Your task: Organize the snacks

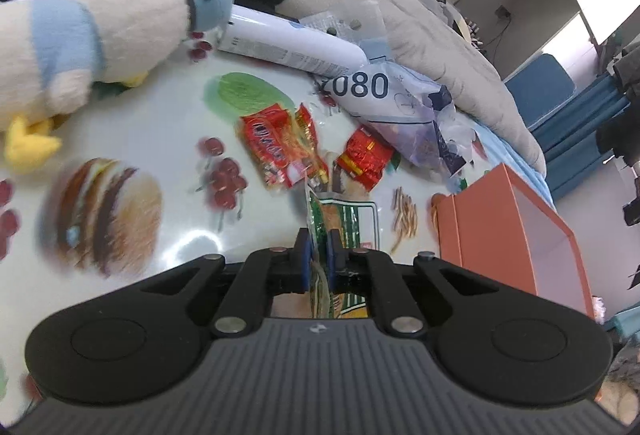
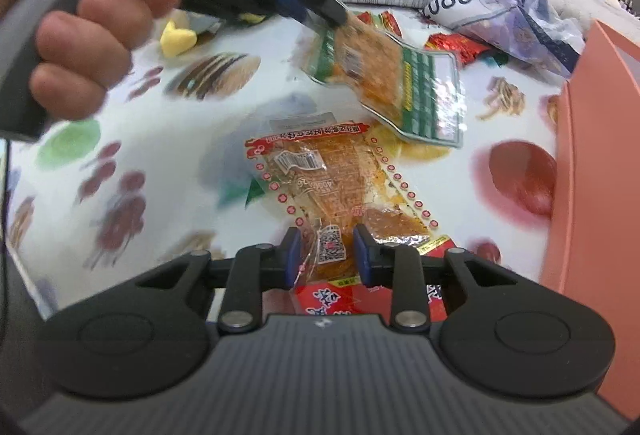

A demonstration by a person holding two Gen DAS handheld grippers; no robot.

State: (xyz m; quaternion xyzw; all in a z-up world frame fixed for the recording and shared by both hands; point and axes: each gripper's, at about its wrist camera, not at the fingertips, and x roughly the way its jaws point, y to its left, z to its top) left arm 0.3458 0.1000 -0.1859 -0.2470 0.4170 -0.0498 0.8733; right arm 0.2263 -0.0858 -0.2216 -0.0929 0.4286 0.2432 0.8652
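The left gripper (image 1: 318, 245) is clamped on a green packet (image 2: 394, 75) lifted off the table (image 2: 168, 151) at twelve o'clock, the right gripper (image 2: 326, 247) pinches a red packet (image 2: 320, 171) lying below, orange box (image 2: 592, 139) at three o'clock.

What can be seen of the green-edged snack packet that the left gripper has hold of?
The green-edged snack packet is a flat, glossy plastic pouch with green printed borders, a clear window showing orange-brown food, and a barcode label. The left gripper is shut on one end of it, its blue pads pinching the film. In the right wrist view the packet hangs tilted from that grip above the printed tablecloth, its free end sloping down toward the orange box. Whether the low corner touches the cloth is unclear.
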